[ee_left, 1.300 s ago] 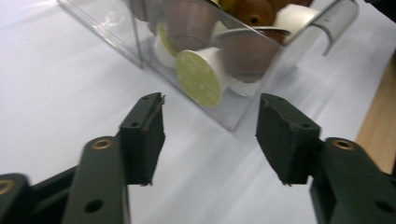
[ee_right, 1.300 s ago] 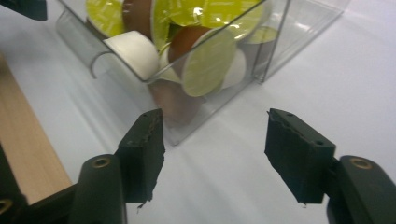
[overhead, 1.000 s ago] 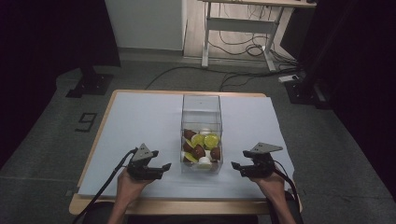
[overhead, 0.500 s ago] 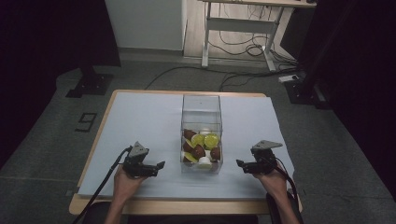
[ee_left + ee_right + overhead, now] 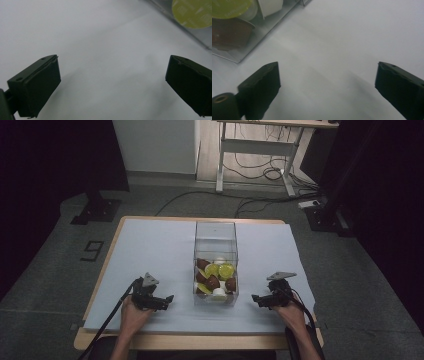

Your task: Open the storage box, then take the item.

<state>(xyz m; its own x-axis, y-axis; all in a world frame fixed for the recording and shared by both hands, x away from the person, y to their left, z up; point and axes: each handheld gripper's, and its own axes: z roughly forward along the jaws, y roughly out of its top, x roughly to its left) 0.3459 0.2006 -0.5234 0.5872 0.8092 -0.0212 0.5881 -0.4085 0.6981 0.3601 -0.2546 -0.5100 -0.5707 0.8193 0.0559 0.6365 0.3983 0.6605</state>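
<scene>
A clear plastic box [image 5: 215, 240] stands in the middle of the table and holds several coffee capsules [image 5: 215, 279], brown, yellow-green and white. My left gripper [image 5: 168, 299] rests low over the white table cover, left of the box, jaws wide apart with nothing between them [image 5: 113, 82]. My right gripper [image 5: 255, 298] sits to the right of the box, also open and empty [image 5: 327, 82]. In the left gripper view a yellow-green capsule lid [image 5: 191, 11] shows through the box wall. The right gripper view catches the box corner with a brown capsule [image 5: 229, 32] and a white capsule [image 5: 270, 6].
A white cover [image 5: 150, 250] spreads over the wooden table [image 5: 100, 340]. Behind the table stand a desk frame [image 5: 255, 150] with cables on the floor and dark stands at both sides. Open cover lies on either side of the box.
Both grippers have drawn back toward the near table edge and dropped lower. The left one slid slightly left. Both stayed open.
</scene>
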